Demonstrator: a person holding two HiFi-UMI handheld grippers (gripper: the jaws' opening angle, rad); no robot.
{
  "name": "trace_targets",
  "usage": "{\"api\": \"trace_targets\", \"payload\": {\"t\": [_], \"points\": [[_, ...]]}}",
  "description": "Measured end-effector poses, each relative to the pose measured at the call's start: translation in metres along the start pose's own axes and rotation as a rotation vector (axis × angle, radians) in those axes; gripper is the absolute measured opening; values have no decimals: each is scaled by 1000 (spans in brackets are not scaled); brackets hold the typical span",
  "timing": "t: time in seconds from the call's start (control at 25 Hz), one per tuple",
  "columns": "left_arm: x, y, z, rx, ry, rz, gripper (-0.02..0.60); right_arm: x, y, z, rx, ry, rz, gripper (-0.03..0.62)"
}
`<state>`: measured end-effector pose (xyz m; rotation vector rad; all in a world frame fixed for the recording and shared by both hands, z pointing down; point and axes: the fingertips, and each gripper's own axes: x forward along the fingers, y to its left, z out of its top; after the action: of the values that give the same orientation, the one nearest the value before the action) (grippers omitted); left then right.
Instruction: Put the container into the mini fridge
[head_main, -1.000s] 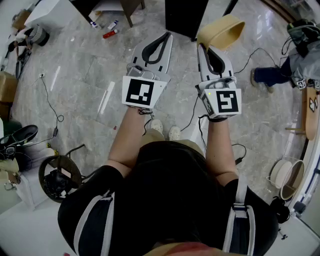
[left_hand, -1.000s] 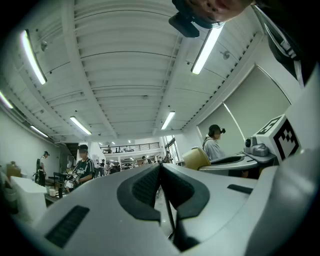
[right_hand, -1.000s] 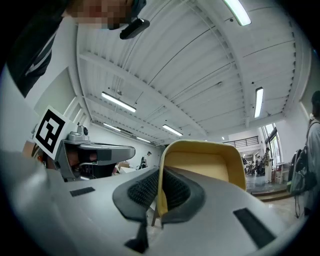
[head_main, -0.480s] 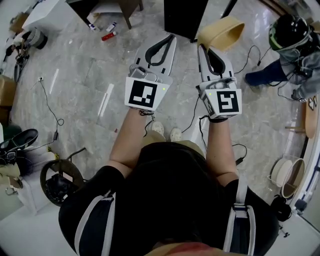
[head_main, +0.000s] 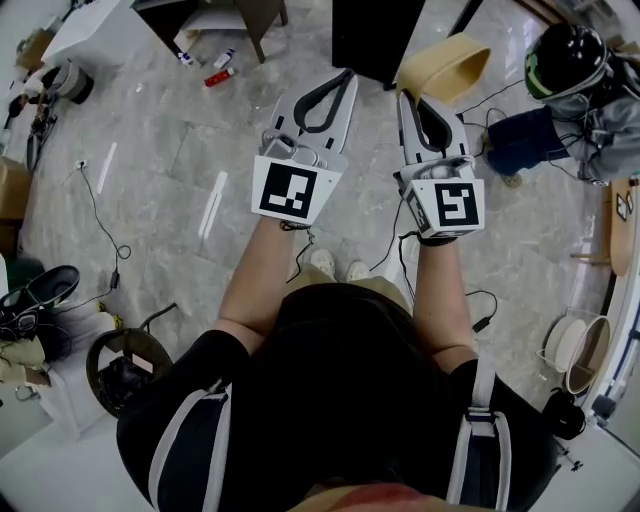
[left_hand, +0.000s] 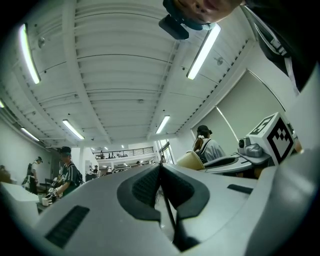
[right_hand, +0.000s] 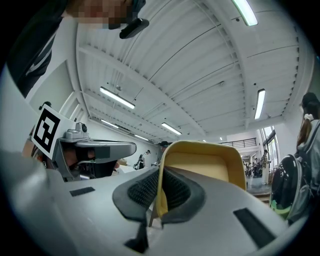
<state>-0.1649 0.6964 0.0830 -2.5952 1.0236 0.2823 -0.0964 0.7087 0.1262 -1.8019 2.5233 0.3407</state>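
Observation:
A tan-yellow open container (head_main: 445, 65) hangs above the marble floor, with my right gripper (head_main: 408, 97) shut on its rim. In the right gripper view the container's wall (right_hand: 205, 170) is pinched between the dark pads of the right gripper (right_hand: 159, 175). My left gripper (head_main: 344, 76) is level beside it, jaws pressed together with nothing between them. The left gripper view shows those pads meeting (left_hand: 160, 170). A black box-shaped unit (head_main: 375, 35) stands on the floor just beyond both grippers; whether it is the mini fridge I cannot tell.
A person in a dark helmet (head_main: 565, 60) bends over at the upper right. Cables (head_main: 100, 215) trail across the floor. Small bottles (head_main: 218, 70) lie near furniture legs at the top left. Round bowls (head_main: 575, 355) sit at the lower right.
The helmeted person has come further into view from the right. Both grippers have drifted slightly forward and right, and the container is still held.

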Motion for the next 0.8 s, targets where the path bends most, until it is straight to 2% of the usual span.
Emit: {"api": "trace_targets", "payload": {"t": [0.24,0.8], "points": [[0,23,-1,-21,-17,-4,25,19,18,0,-17,8,8,40],[-15,45,-1,2,-20,-28,25,37,43,3,-35,10,14,40]]}}
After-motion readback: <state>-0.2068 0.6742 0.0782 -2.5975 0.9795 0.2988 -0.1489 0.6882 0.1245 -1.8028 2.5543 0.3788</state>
